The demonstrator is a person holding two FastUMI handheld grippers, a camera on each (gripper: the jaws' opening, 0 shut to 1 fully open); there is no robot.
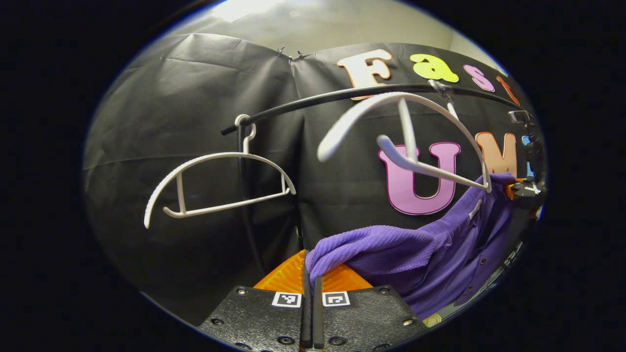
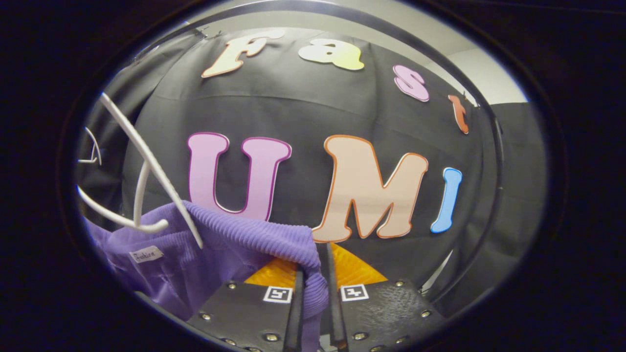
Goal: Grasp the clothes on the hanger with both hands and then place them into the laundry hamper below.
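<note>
**Purple garment pinched at both ends**

Under the black rail (image 1: 313, 100), at nine o'clock in the left gripper view: bare white hanger (image 1: 215, 183), hooked and level. At one o'clock: second white hanger (image 1: 406, 142), tilted, its far tip touching the purple garment (image 1: 430, 254). At six o'clock: left claw (image 1: 311, 288), clenched on a fold of that ribbed cloth, remainder draped toward four o'clock. Right gripper view, nine o'clock: tilted hanger bars across the cloth, white label (image 2: 145, 254) beneath. Six o'clock: right claw (image 2: 313, 288), clamped on the garment edge.
</note>
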